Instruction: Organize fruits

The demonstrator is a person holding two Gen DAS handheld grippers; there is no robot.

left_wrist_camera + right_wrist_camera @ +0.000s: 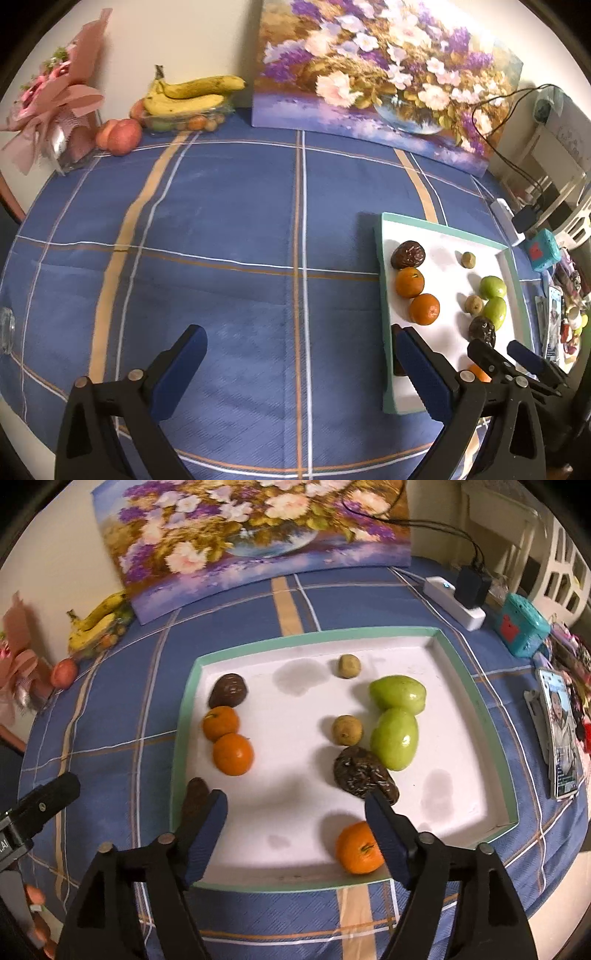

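Both grippers stand wide with nothing between their pads: the right gripper (pixel 295 805) hangs over the white tray (pixel 476 709), the left gripper (pixel 299 343) over bare blue cloth (pixel 229 221) beside it. Inside the tray lie three oranges (pixel 232 754) (one near the front rim), two green fruits (pixel 394 738), dark wrinkled fruits (pixel 364 773) and two small tan ones (pixel 346 730).

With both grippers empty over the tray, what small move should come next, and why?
Probably lower the open right gripper onto the lone orange tangerine at the white tray's near edge: the two other tangerines already sit together on the left.
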